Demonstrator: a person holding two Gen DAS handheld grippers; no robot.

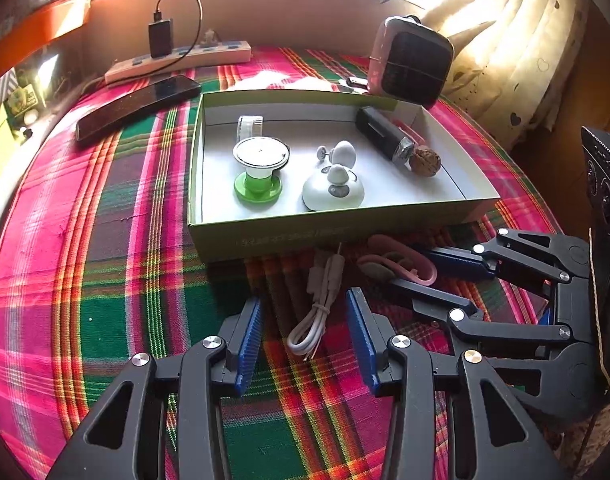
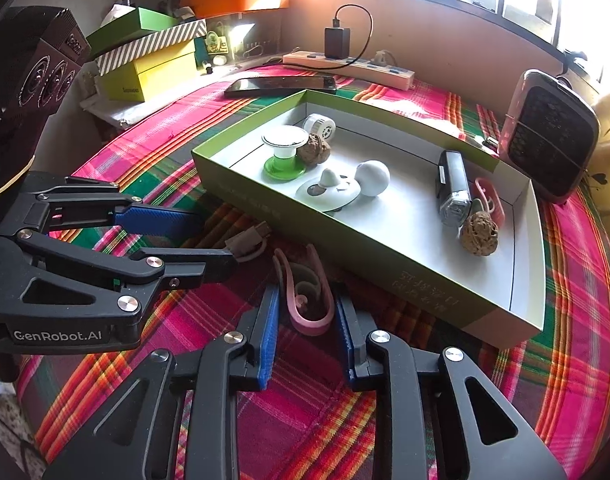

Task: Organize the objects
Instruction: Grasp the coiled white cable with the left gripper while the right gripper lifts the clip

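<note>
A pink silicone clip (image 2: 309, 320) lies on the plaid cloth just in front of the green box (image 2: 265, 210). My right gripper (image 2: 305, 294) is shut on it, one blue pad against each side. In the left wrist view the same clip (image 1: 425, 276) sits between the right gripper's (image 1: 409, 268) fingers. My left gripper (image 1: 305, 300) is open, straddling a coiled white cable (image 1: 317, 316) without touching it. The box (image 1: 305, 234) holds a green-and-white spool (image 1: 259, 172), white round gadgets (image 1: 333, 188), a black device (image 1: 385, 138) and a walnut (image 1: 425, 160).
A dark phone (image 1: 137, 104) and a power strip with a black charger (image 1: 177, 60) lie behind the box. A pink-framed heater (image 1: 411, 60) stands at the back right. Stacked boxes (image 2: 153, 64) sit at the far left, and a curtain (image 1: 505, 48) hangs on the right.
</note>
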